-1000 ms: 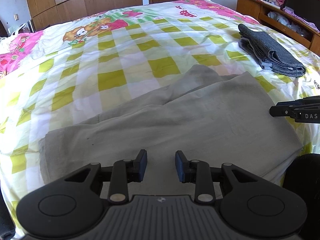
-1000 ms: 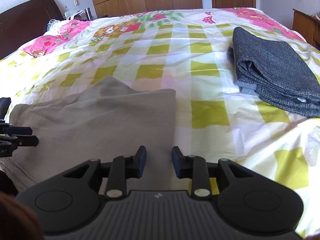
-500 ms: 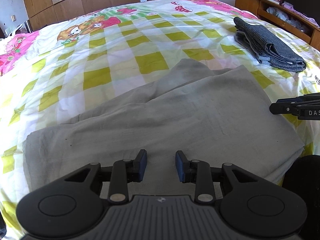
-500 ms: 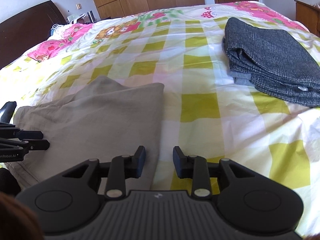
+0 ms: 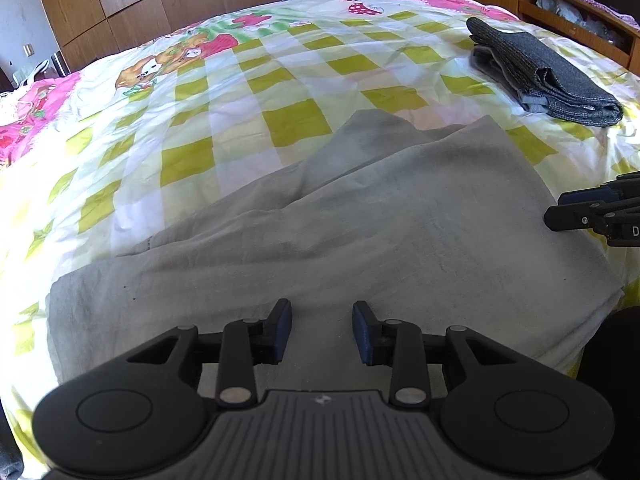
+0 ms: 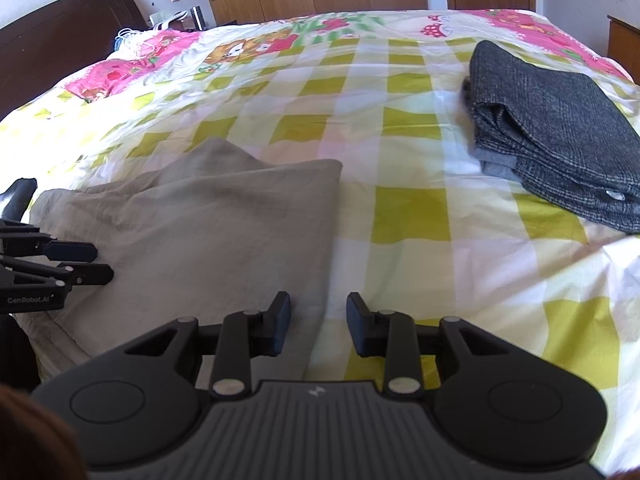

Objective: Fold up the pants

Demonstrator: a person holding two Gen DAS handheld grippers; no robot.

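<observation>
The beige pants [image 5: 360,232] lie on the bed [image 5: 240,92], already doubled lengthwise, one leg over the other, stretching across in front of both sets of jaws. The left gripper [image 5: 321,330] hovers over the near long edge of the cloth with its jaws parted and nothing between them. The right gripper [image 6: 318,322] is likewise released and empty, and its jaws straddle the right-hand end of the pants: cloth under the left finger, bare checked sheet under the right. From each wrist view the other gripper shows at the side edge, near the pants. I cannot tell whether either touches the cloth.

Ahead of the right jaws and off to the right, well apart from the beige cloth, sits a folded grey garment [image 6: 552,132].

The next fold looks like an end-to-end one, and several things could spoil it. With the right jaws half off the fabric, closing here may pinch only the top layer, or catch the sheet along with it, so the bedding lifts too. The two legs are not squarely stacked; the lower one pokes out beyond the far edge, so a lift from one layer would drag them further askew. The soft, thin cloth will probably sag between two grasp points and crease unevenly if the grippers rise at different rates.
</observation>
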